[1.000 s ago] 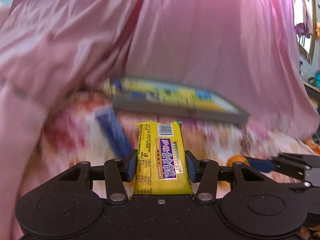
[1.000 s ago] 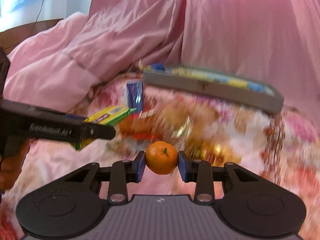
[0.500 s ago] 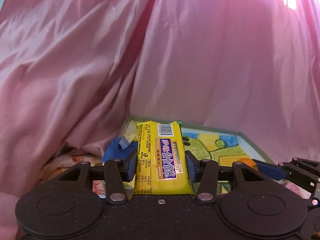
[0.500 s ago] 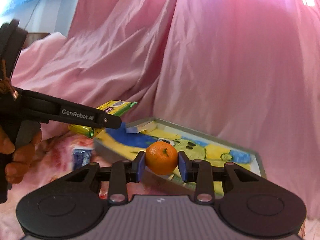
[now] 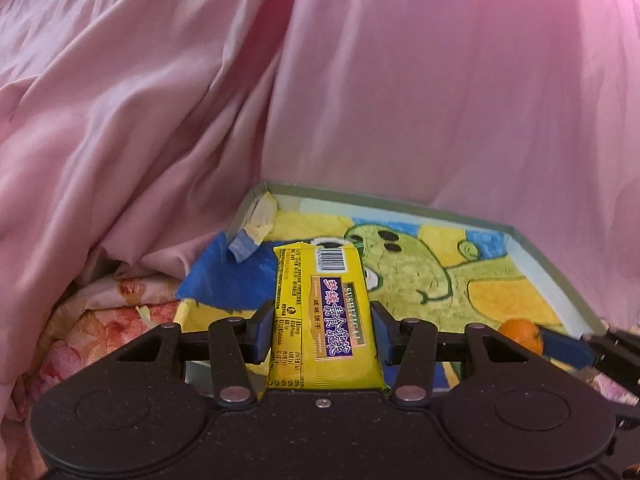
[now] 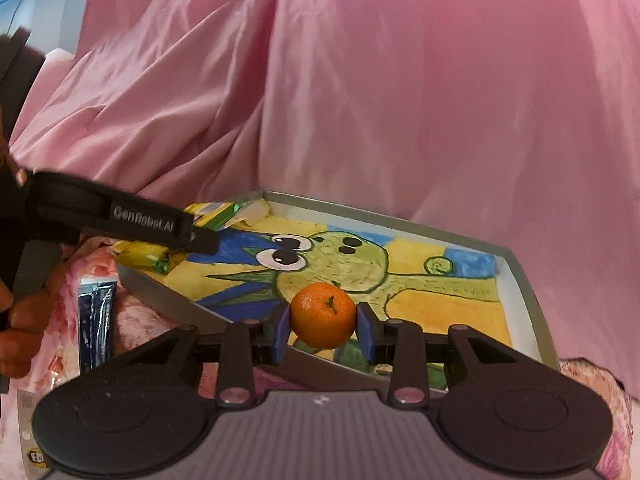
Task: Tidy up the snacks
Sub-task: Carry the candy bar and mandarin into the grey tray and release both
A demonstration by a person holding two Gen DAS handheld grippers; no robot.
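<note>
Left hand-held gripper (image 5: 322, 334) gripping a yellow snack packet (image 5: 324, 312) over a painted tray.

Its 2 blue pads are pressing the packet's sides, barcode end pointing away from the camera. The shallow grey-rimmed tray (image 5: 560, 268), showing a green cartoon creature on yellow and blue, is lying beneath, against draped pink fabric (image 5: 360, 80). At the right edge, the right hand-held gripper (image 5: 532, 338) is clamping a small orange (image 5: 520, 334). Floral bedding (image 5: 120, 304) is showing at left.
</note>
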